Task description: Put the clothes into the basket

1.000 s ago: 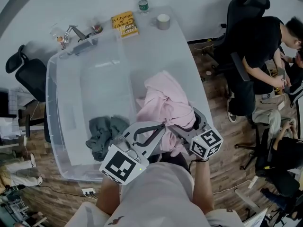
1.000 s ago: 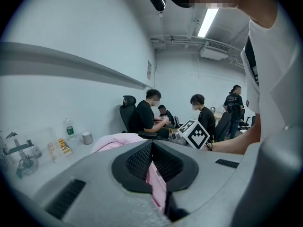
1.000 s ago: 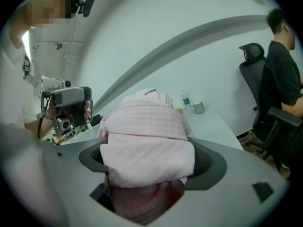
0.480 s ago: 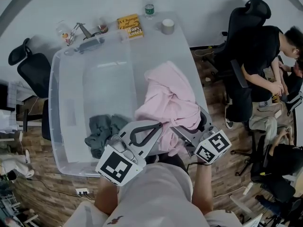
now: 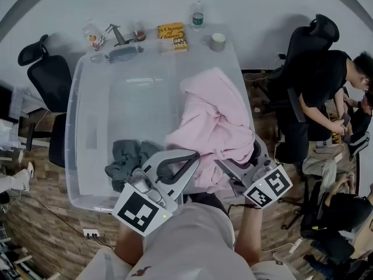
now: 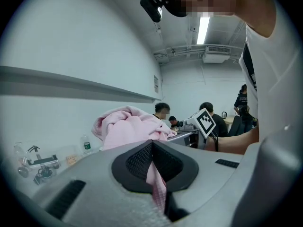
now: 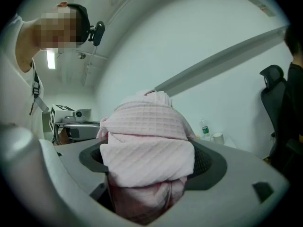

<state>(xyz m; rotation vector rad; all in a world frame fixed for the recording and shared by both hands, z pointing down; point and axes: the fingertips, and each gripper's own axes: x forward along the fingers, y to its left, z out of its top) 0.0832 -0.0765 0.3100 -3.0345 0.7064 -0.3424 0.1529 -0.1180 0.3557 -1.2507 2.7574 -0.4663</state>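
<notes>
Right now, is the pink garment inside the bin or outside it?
Outside: bunched up, gripped by the left gripper and right gripper over the bin's right edge. Only a grey garment lies inside.

Yellow book (image 5: 172,36) cover, "A Change of Climate", other labels too small

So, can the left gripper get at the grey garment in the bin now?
Probably not yet: the left gripper is shut on the pink garment, though the grey garment lies uncovered nearby.
</notes>
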